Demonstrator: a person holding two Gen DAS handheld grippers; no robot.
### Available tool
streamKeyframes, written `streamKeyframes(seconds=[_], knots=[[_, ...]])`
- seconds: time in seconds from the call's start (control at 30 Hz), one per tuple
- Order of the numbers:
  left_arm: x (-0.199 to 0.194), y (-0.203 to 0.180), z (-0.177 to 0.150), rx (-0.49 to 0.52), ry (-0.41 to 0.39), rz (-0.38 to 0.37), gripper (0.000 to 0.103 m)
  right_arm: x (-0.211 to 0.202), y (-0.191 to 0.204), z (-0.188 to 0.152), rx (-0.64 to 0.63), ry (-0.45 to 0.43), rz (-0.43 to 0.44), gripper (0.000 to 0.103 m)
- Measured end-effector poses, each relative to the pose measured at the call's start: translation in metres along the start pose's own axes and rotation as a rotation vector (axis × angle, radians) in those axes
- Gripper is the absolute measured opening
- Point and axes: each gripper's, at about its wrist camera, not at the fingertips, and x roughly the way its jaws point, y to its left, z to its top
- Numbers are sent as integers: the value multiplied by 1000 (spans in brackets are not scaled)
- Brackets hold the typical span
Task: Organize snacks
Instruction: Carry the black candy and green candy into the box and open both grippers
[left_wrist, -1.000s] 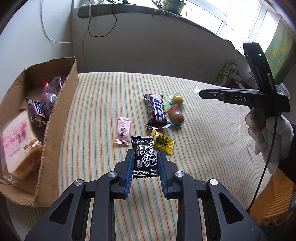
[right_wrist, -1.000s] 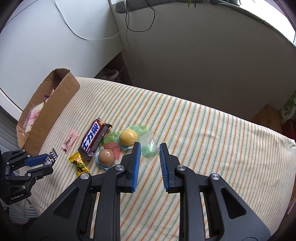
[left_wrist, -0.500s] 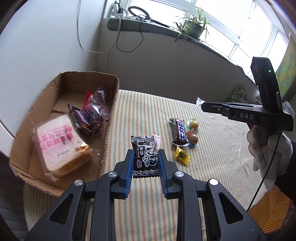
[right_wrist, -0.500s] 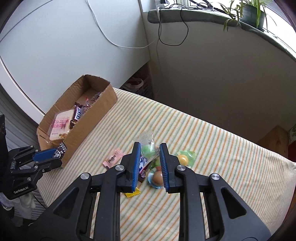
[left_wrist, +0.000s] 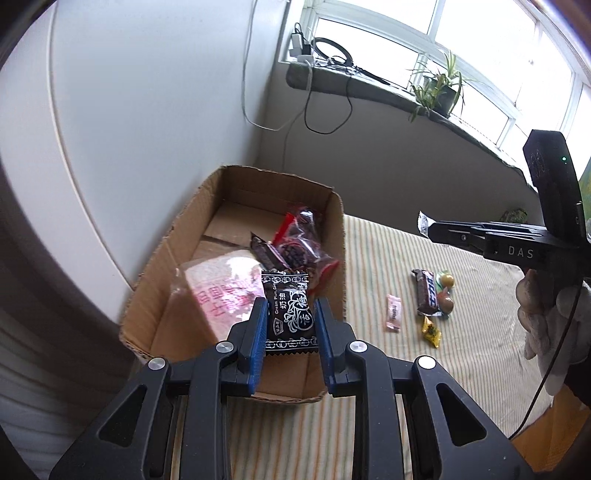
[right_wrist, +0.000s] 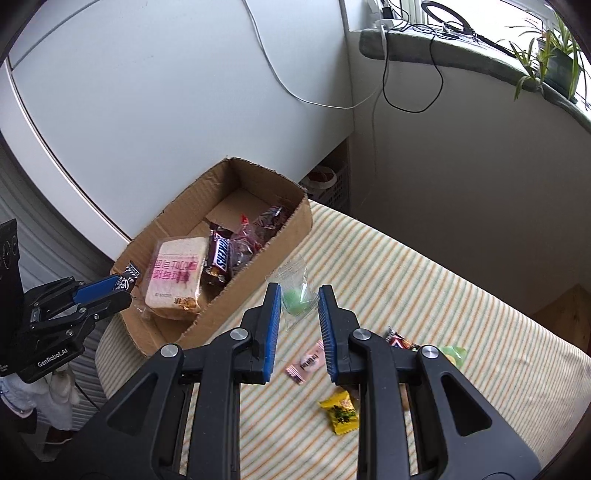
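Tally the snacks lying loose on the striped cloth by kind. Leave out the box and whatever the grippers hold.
Chocolate bar: 1
Pink wrapped candy: 1
Yellow wrapped candy: 1
Round brown snack in green wrap: 2
Total: 5

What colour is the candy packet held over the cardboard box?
Black with white print, seen best in the left wrist view: the candy packet.
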Motion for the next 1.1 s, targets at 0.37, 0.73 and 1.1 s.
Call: streamKeyframes(seconds=[0.37, 0.73, 1.1], knots=[[0, 31, 4, -43, -14, 84, 24, 39, 57, 14, -74, 46, 62, 22], [6, 41, 6, -70, -9, 102, 24, 62, 80, 18, -89, 88, 85, 22], [3, 40, 8, -59, -12, 104, 24, 59, 86, 21, -98, 88, 84, 28]])
